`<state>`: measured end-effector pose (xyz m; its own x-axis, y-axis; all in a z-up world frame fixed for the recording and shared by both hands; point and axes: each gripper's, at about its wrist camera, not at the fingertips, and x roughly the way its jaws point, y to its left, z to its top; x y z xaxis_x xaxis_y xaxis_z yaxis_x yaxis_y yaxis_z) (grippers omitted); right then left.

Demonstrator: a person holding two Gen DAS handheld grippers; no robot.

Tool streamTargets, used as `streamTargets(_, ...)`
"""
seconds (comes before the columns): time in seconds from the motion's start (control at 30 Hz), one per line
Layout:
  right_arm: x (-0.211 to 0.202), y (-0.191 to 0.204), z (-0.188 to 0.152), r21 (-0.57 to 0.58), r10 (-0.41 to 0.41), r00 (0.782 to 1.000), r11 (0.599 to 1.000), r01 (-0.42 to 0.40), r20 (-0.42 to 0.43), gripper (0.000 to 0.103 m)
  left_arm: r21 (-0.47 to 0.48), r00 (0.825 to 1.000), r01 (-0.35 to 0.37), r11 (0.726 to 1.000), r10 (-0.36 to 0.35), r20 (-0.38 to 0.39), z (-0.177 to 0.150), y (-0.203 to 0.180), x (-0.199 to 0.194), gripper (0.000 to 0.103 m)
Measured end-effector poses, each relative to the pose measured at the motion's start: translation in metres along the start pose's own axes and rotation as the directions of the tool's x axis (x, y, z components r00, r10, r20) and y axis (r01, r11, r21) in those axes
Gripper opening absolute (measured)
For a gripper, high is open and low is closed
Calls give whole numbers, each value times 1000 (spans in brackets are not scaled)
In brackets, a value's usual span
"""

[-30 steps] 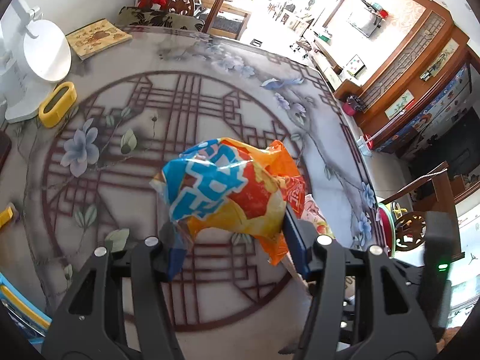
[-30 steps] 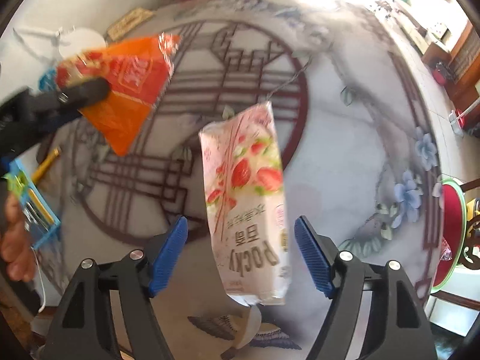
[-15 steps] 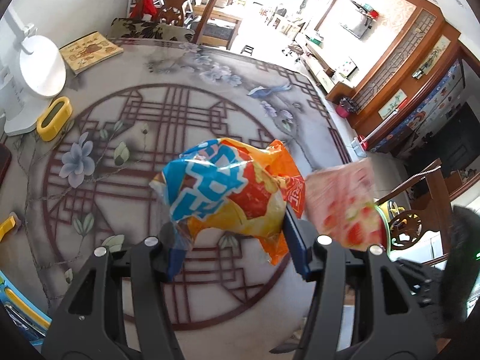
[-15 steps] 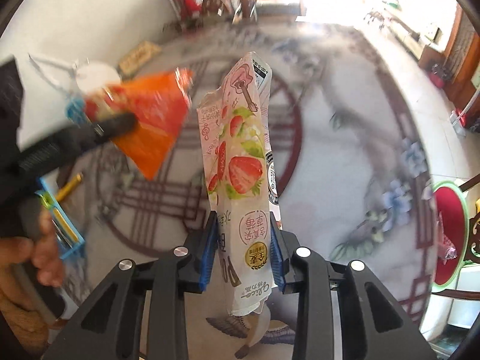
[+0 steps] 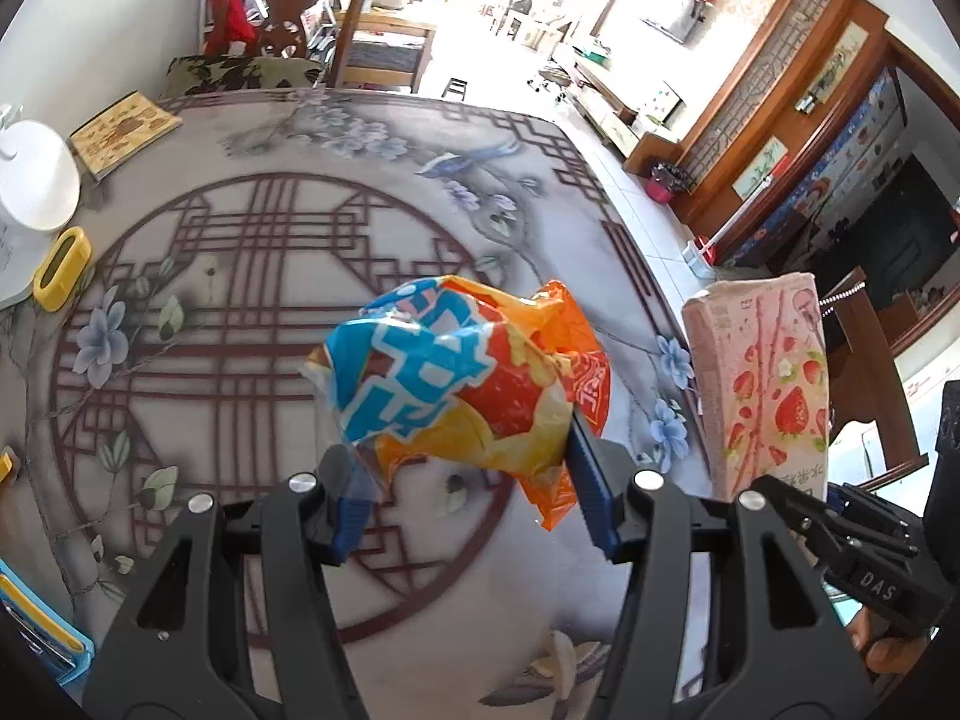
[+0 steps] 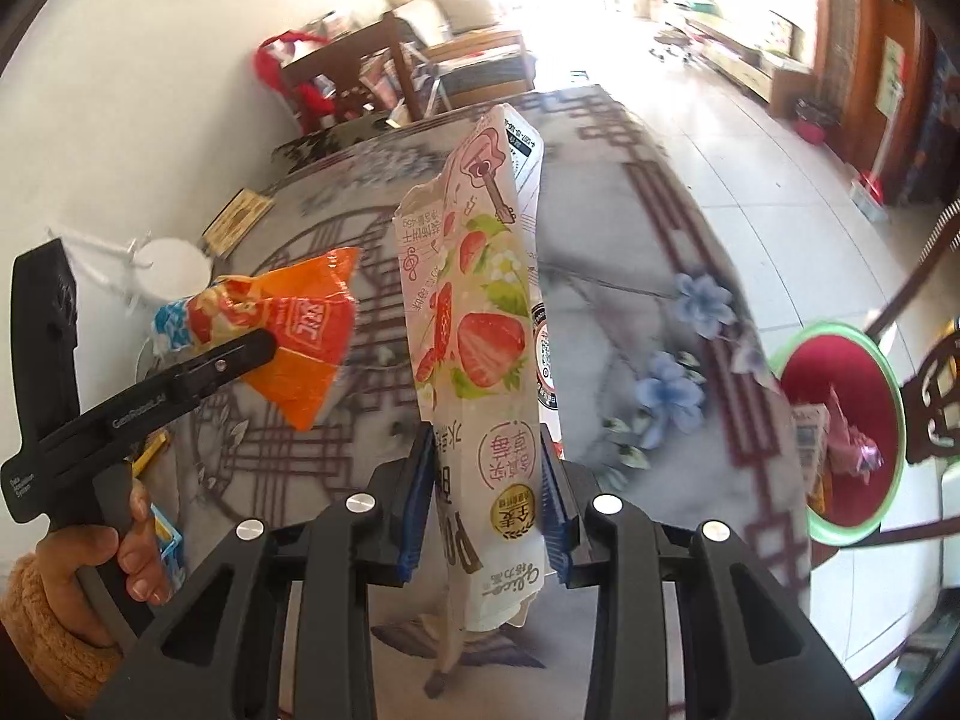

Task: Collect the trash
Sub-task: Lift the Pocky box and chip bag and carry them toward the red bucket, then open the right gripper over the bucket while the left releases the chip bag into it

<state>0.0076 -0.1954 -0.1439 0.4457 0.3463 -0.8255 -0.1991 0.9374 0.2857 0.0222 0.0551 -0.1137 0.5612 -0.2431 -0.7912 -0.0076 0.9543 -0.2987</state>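
The worktop [image 5: 252, 276] shows no further loose wrappers, and a red bin [image 6: 837, 432] already holding litter stands on the floor beside it. The right gripper [image 6: 486, 498] has its jaws pinching the upright pink strawberry box [image 6: 474, 360]; the left gripper [image 5: 462, 492] has its jaws clamped on the crumpled chip bag [image 5: 456, 384]. Judged status: both items are lifted clear of the worktop, and deposit in the bin remains.

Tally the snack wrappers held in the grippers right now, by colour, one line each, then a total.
Orange and blue chip bag, in the left gripper: 1
Pink strawberry Pocky packet, in the right gripper: 1
Total: 2
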Motion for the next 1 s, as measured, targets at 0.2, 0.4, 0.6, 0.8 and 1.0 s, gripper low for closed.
streamTargets(0.2,-15,-42,-6,61,-5,1000,998,4,17,32,37,1000,6,999,-6,-9,0,-37,8,55)
streamTargets(0.4,-28,-86,-11,107,-8,1000,994,6,24,32,71,1000,11,997,-10,-14,1,-77,16,55)
streamTargets(0.6,-36,-131,-13,147,-13,1000,989,10,18,32,110,999,25,994,-22,-24,0,-126,31,55)
streamTargets(0.8,-48,-175,-14,179,-33,999,983,28,21,32,136,998,50,989,-44,-46,-4,-170,49,55)
streamTargets(1.0,-57,-222,-18,233,-62,998,971,54,25,32,177,996,72,981,-60,-73,-8,-209,67,55)
